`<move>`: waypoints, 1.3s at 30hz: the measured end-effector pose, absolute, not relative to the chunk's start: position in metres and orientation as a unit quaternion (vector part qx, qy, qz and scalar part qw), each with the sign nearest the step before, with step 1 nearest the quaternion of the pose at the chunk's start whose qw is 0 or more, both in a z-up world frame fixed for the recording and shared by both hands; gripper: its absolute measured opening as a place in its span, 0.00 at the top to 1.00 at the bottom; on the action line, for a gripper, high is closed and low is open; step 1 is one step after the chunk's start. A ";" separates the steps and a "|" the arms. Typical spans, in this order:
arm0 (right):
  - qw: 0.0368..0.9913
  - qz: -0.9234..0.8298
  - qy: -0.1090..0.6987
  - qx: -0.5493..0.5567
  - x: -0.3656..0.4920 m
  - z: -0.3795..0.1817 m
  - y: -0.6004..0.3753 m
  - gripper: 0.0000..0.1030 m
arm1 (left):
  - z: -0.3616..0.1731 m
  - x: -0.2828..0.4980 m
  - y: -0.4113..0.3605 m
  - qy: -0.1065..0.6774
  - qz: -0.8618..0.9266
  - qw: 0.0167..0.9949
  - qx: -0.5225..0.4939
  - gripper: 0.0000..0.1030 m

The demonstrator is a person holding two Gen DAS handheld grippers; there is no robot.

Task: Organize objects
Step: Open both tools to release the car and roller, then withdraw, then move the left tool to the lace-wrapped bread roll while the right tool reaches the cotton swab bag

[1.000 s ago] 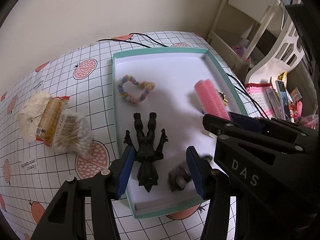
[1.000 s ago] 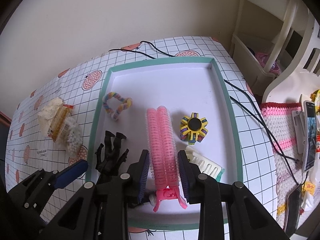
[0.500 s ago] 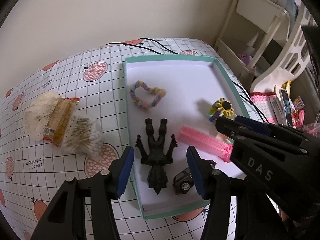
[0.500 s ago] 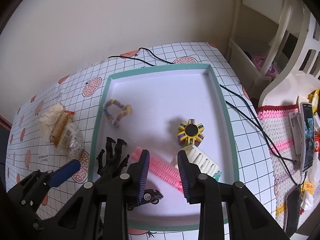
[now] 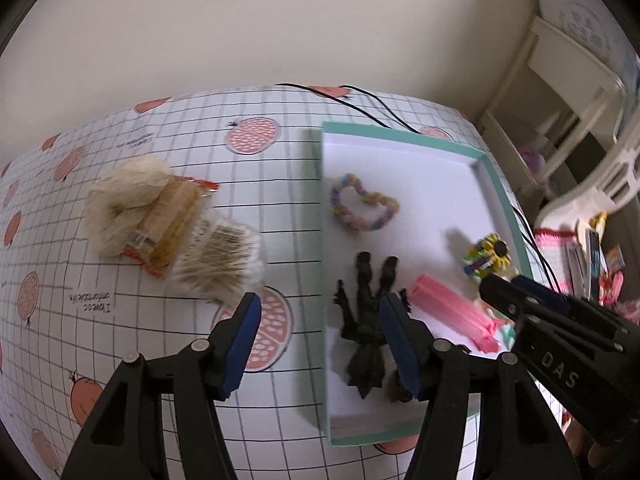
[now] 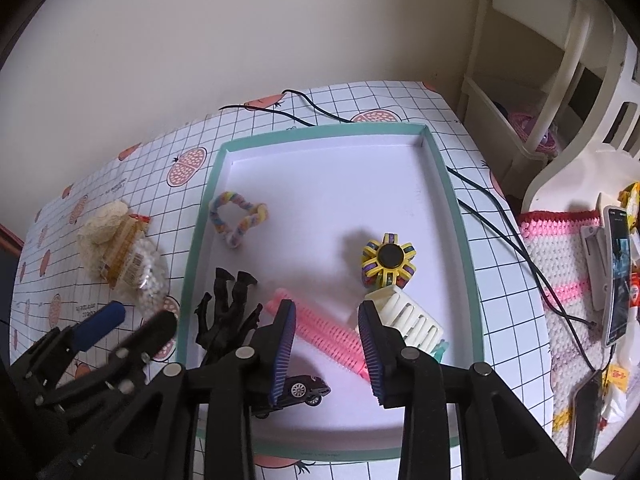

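A teal-rimmed white tray (image 6: 456, 216) holds a pastel heart loop (image 6: 238, 218), a black figure (image 6: 226, 316), a pink hair roller (image 6: 332, 338), a yellow spinner (image 6: 386, 258), a cream comb (image 6: 408, 316) and a toy car (image 6: 304, 390). My right gripper (image 6: 326, 318) hovers open above the roller and grips nothing. My left gripper (image 5: 320, 320) is open over the tray's left wall (image 5: 322, 168), with the black figure (image 5: 364, 320) by its right finger. Left of the tray, a bag of cotton swabs (image 5: 218, 260) lies on the table against a cream fluffy pack (image 5: 132, 200).
The gridded tablecloth (image 5: 120, 320) has bare room at the front left. Black cables (image 6: 500, 208) run past the tray's right side. A crochet mat (image 6: 560, 272) with phones lies at the far right, and white shelving (image 6: 520, 100) stands behind it.
The pink roller left my right gripper's fingers and now lies flat in the tray. The right gripper drew back and opened wider. My left gripper shifted left, toward the swab bag.
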State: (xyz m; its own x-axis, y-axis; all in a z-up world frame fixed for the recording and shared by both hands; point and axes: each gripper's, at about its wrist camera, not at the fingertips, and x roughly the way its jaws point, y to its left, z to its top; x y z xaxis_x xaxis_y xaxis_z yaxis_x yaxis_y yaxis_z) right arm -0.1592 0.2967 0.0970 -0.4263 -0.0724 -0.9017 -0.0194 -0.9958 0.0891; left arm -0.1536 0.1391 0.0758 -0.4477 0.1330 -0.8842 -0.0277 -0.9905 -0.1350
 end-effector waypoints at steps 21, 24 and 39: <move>0.029 -0.849 -0.014 0.527 -0.159 0.099 0.284 0.20 | 0.075 -0.155 0.092 -0.098 0.856 -0.048 -0.504 0.13; 0.029 -0.851 -0.012 0.525 -0.159 0.100 0.283 0.14 | 0.077 -0.155 0.090 -0.100 0.860 -0.054 -0.497 0.12; 0.023 -0.856 -0.013 0.516 -0.158 0.103 0.282 0.00 | 0.080 -0.154 0.080 -0.109 0.868 -0.065 -0.480 0.02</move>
